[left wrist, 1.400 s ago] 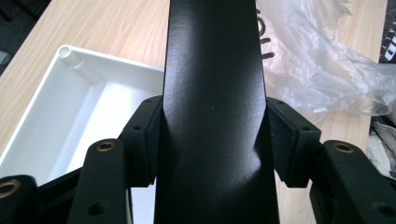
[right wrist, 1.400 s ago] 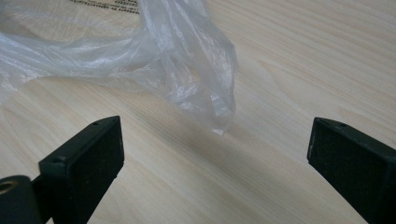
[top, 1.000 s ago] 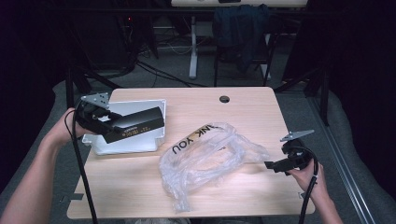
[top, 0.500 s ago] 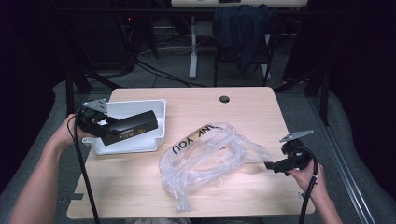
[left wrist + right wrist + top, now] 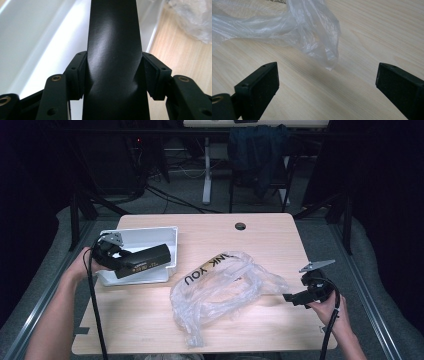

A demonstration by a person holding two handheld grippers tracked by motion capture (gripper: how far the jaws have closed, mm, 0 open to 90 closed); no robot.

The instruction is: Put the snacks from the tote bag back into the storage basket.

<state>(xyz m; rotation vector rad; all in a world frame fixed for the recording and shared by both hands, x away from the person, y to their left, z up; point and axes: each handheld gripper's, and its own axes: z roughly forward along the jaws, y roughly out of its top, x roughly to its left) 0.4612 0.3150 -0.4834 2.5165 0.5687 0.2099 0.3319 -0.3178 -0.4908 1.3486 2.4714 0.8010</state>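
Squarely between tool (image 5: 115,75) pads: black box (image 5: 113,37).

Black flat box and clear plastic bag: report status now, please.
Left gripper shut on black flat box, above white plastic tray. Right gripper open, beside clear plastic bag, apart. Nothing between.

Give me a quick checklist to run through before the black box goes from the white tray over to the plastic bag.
1. Left gripper clamped on the black box: ok, pads press both its sides.
2. Box free of the white tray: cannot tell, it sits over the tray.
3. Right gripper ready for the plastic bag: ok, jaws wide open, bag edge just ahead.
4. Bag held open: not ok, it lies crumpled and ungripped.
5. Bare table between tray and bag: ok.
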